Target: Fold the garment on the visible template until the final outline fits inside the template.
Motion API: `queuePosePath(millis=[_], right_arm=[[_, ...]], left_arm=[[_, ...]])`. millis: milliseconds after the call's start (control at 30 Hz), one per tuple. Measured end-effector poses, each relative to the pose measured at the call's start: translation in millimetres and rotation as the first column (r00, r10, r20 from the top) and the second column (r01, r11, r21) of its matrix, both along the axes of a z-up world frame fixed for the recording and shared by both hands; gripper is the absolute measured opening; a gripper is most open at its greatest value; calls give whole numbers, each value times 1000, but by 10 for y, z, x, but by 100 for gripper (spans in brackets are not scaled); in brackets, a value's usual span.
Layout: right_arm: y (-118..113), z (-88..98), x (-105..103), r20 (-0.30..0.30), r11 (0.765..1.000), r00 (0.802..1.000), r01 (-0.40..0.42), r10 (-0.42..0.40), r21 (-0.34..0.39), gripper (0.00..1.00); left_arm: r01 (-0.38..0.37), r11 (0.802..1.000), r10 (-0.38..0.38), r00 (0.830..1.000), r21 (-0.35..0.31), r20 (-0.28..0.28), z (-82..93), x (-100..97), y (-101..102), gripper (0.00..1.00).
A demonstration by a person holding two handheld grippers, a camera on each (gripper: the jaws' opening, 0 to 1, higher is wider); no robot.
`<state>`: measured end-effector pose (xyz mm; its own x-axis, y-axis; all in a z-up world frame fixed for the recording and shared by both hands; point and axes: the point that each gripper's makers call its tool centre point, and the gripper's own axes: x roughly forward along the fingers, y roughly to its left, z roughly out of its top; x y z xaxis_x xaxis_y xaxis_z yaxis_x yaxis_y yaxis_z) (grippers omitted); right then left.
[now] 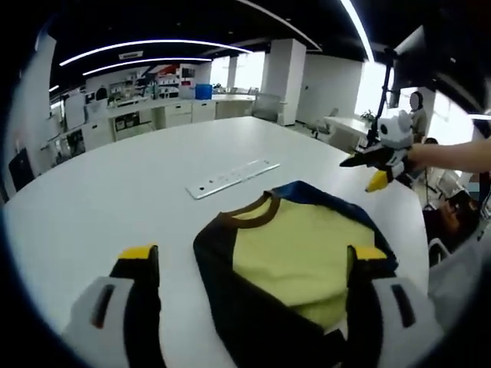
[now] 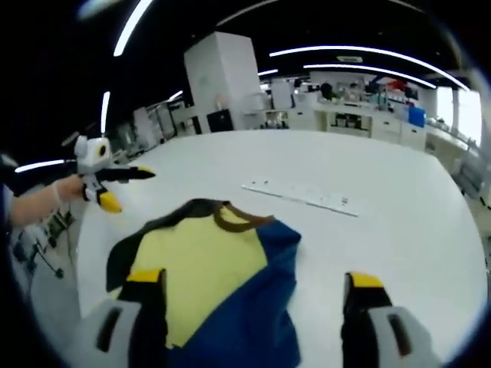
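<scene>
Shirt: the shirt lies on the desk, partly folded, yellow front up, blue sleeve turned in.
Left gripper: left gripper hovers wide apart, empty.
Right gripper: right gripper likewise spread, empty.
Strip: a white strip lies beyond the collar.
Progress: midway by my judgement; I can make out no template outline, so the fit is unchecked.

Left gripper: jaws spread wide, yellow tips up, hovering above the table's near edge, holding nothing. Right gripper: same, jaws wide apart, nothing between them. In left gripper view, right gripper is raised at the table's right edge, held by a hand, forearm extended.
</scene>
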<state>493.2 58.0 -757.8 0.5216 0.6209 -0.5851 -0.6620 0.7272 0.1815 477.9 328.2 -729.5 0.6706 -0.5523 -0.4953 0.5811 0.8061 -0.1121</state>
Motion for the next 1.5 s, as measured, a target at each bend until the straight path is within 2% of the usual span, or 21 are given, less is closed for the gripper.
queuePosePath(millis=[300,500,600,900,1033,1267,1500], right_arm=[[-136,68,-303,5,1000,1000,7,-6,-4,95],[-177,118,-515,7,1000,1000,6,-6,4,94],[-196,124,-613,6,1000,1000,13,-13,8,94],[-229,184,-901,12,1000,1000,7,-7,10,92],[-215,151,-1013,4,1000,1000,10,-10,16,92],[-121,41,-1299,-28,999,1000,13,-12,31,91],[-114,-135,-1443,-74,999,997,23,-20,44,86]], left_arm=[[-8,1000,8,1000,-7,9,107,-329,20,99],[-2,1000,2,1000,-14,22,214,-637,-28,98],[-6,1000,6,1000,-16,22,200,-688,7,97],[-13,999,14,999,-37,36,293,-1032,6,96],[-20,999,22,999,-46,39,303,-1170,-8,95],[-17,998,19,999,-56,41,324,-1255,-18,95],[-18,998,21,999,-65,45,340,-1261,19,94]])
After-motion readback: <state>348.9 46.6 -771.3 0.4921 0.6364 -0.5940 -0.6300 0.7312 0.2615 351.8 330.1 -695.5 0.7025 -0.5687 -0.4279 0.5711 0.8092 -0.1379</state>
